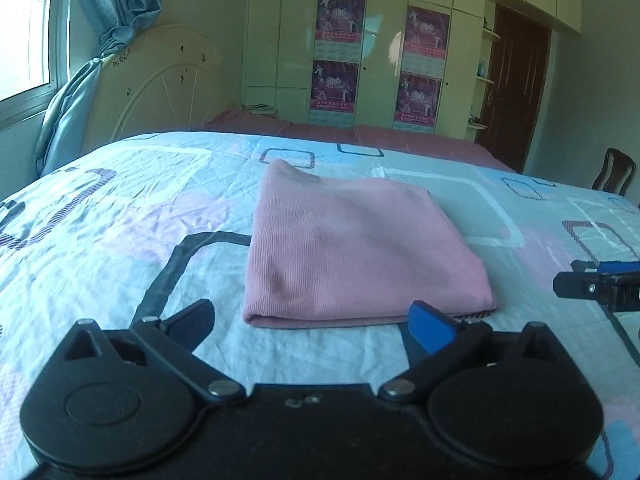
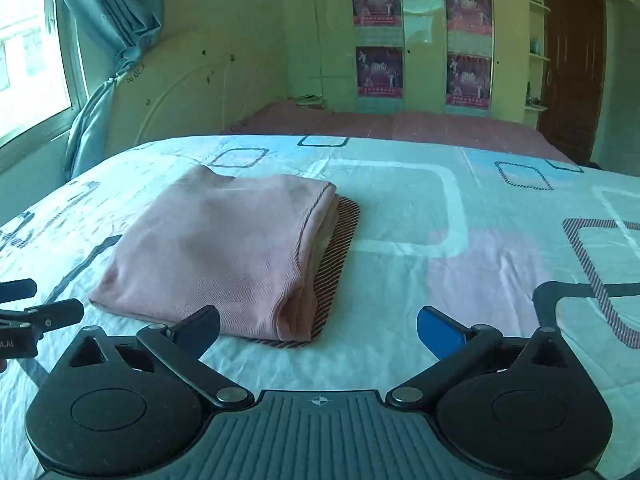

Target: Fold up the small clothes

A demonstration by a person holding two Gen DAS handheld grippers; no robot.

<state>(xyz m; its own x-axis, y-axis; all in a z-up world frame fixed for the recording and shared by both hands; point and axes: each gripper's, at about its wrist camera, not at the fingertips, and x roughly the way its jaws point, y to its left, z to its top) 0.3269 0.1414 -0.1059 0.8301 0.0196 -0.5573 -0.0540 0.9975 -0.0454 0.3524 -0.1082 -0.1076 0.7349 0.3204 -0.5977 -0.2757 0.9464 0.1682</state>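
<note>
A pink ribbed garment (image 1: 352, 248) lies folded into a flat rectangle on the patterned bed sheet (image 1: 120, 216). In the right wrist view the same folded garment (image 2: 216, 256) shows a brown striped edge along its right side. My left gripper (image 1: 316, 326) stands open just short of the garment's near edge, nothing between its fingers. My right gripper (image 2: 320, 330) is open too, with its left finger close to the garment's near right corner and nothing held. The right gripper's fingers (image 1: 592, 286) show at the right edge of the left wrist view, and the left gripper's fingers (image 2: 44, 312) at the left edge of the right wrist view.
The bed's white headboard (image 1: 160, 88) and a blue curtain (image 1: 80, 92) stand at the left by a window. A second bed with a pink cover (image 1: 360, 136) lies behind, then wardrobes with posters (image 1: 340, 56). A dark door (image 1: 516, 88) and a wooden chair (image 1: 612, 176) are at the right.
</note>
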